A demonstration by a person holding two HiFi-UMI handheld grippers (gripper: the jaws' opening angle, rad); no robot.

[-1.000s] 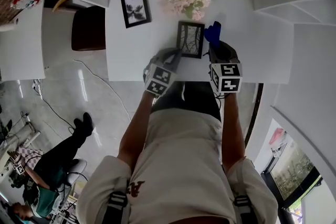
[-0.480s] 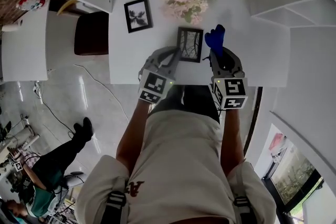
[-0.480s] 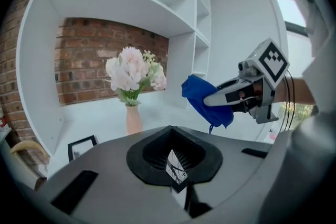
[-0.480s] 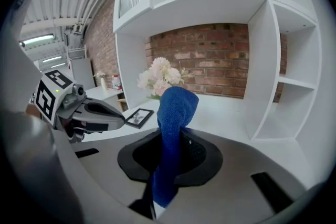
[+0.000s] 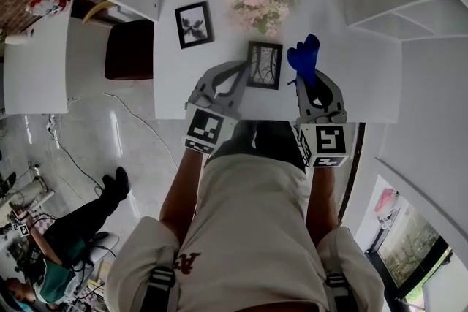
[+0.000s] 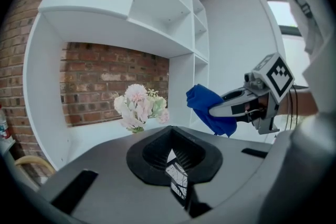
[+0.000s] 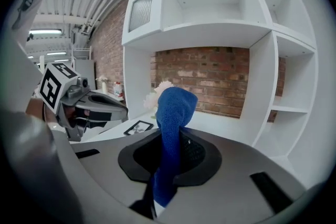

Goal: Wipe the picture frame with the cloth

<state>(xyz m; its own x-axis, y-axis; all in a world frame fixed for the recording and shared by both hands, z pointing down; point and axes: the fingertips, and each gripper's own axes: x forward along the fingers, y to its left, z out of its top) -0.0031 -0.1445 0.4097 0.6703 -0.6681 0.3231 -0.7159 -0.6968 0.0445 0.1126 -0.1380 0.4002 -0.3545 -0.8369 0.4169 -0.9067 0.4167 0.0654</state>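
Head view and both gripper views. Two grippers, two frames, one cloth and one bunch of flowers are in view. The left gripper (image 5: pixel 244 74) has its jaws drawn close together and clamped on the left edge of the picture frame (image 5: pixel 265 64), a dark-rimmed frame with a branching print; the left gripper view shows a corner of that frame pinched in the narrow gap between the jaws. The frame sits over the near part of the white table (image 5: pixel 365 84), between the two grippers; whether its lower edge touches the tabletop cannot be told. The right gripper (image 5: pixel 307 75) has its jaws closed on the one blue cloth (image 5: pixel 303 53), which stands up out of the jaws as a bunched fold and hangs just beside the frame's right edge without clearly touching it. The second frame (image 5: pixel 194 23), black-rimmed, lies on the table well apart to the left, held by neither gripper. The single bunch of pink flowers (image 5: pixel 256 1) stands beyond the held frame, toward the brick wall.
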